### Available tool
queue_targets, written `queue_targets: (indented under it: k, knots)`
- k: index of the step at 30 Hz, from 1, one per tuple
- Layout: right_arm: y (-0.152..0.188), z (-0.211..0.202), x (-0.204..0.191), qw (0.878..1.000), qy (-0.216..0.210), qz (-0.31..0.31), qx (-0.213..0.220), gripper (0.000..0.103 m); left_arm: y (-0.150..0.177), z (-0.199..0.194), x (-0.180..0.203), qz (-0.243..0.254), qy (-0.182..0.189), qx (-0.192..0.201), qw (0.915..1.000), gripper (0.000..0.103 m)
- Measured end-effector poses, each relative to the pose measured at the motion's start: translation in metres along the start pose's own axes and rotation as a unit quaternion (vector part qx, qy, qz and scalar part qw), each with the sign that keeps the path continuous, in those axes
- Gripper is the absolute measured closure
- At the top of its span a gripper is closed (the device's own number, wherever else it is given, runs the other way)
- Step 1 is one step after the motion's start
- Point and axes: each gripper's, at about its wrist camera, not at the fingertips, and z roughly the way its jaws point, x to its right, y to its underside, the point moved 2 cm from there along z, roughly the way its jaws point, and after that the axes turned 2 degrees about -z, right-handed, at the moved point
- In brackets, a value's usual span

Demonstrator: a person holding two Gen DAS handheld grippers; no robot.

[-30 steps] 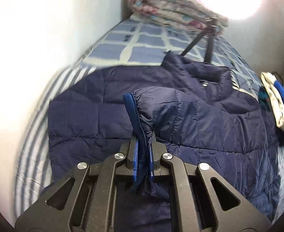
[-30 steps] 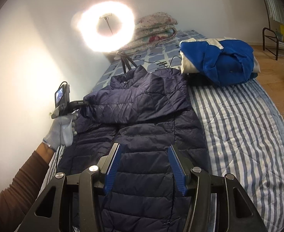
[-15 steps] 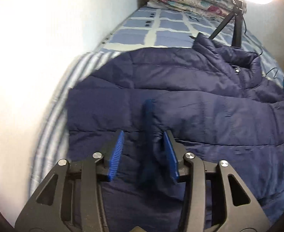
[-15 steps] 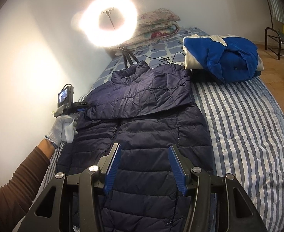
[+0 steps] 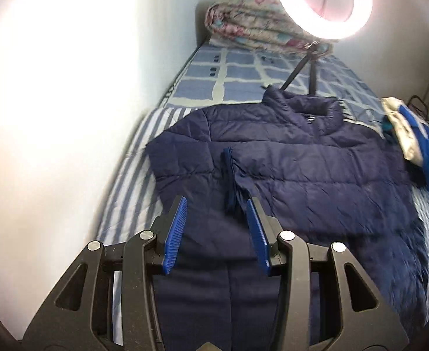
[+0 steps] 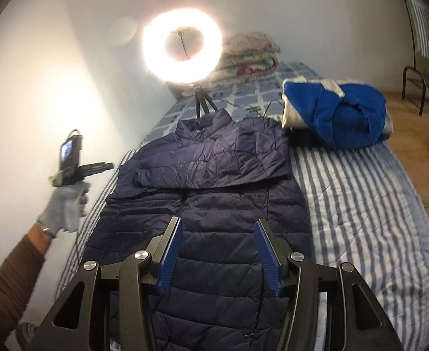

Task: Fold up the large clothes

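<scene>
A navy quilted puffer jacket [image 6: 214, 193] lies flat on the bed, collar toward the far end, with one sleeve folded across its chest [image 6: 211, 158]. In the left wrist view the jacket [image 5: 316, 175] shows the sleeve cuff [image 5: 229, 175] lying just ahead of my left gripper [image 5: 215, 204], which is open and empty above the jacket. My right gripper [image 6: 218, 228] is open and empty above the jacket's lower body. The left gripper also shows in the right wrist view [image 6: 109, 165], held up beside the jacket's left edge in a gloved hand.
The bed has a striped cover [image 6: 360, 204] and a blue checked sheet [image 5: 243, 79]. A ring light on a tripod [image 6: 182, 46] stands behind the collar. Folded floral quilts [image 6: 249, 55] lie at the head. A folded blue and white garment [image 6: 337, 114] lies right of the jacket. Wall on the left.
My left gripper opened and let go of the sleeve cuff, which now lies across the chest. The left gripper then lifted and drew back. The right gripper stayed open, nearly still.
</scene>
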Motion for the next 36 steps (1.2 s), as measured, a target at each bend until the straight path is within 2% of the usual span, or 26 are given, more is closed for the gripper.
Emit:
queue_targets:
  k: [3,5,6,8,14,17,23,28,31,36]
  knots:
    - [0.003,-0.009,0.000,1.000,-0.001,-0.009,0.006,0.049,0.016,-0.041,-0.009,-0.001,0.013,0.009,0.9999,0.055]
    - [0.007,-0.014,0.001,1.000,0.012,-0.024,0.010,0.049,0.028,-0.068,-0.015,-0.006,0.026,0.013,0.9996,0.038]
    - [0.009,-0.017,0.002,0.999,0.017,-0.027,0.014,0.049,0.035,-0.083,-0.018,-0.008,0.034,0.015,0.9993,0.035]
    - [0.014,-0.021,0.008,0.999,0.021,-0.031,0.024,0.049,0.049,-0.107,-0.023,-0.008,0.042,0.014,0.9990,0.033]
    - [0.027,-0.033,0.033,0.998,0.030,-0.023,0.042,0.030,0.097,-0.172,-0.048,-0.047,0.069,0.012,0.9965,0.029]
    - [0.040,-0.032,0.052,0.999,0.040,-0.019,0.028,0.029,0.129,-0.189,-0.063,-0.062,0.074,0.000,0.9953,0.029]
    - [0.073,-0.023,0.086,0.998,0.057,-0.004,-0.019,0.029,0.191,-0.182,-0.086,-0.097,0.082,-0.053,0.9905,0.029]
    - [0.098,-0.016,0.104,0.997,0.051,0.008,-0.062,0.029,0.232,-0.159,-0.095,-0.125,0.097,-0.106,0.9817,0.029]
    - [0.115,-0.002,0.118,0.993,0.021,0.048,-0.102,0.029,0.254,-0.143,-0.103,-0.154,0.103,-0.136,0.9732,0.029]
    - [0.144,0.022,0.129,0.984,-0.004,0.075,-0.164,0.033,0.283,-0.117,-0.125,-0.224,0.122,-0.187,0.9486,0.029]
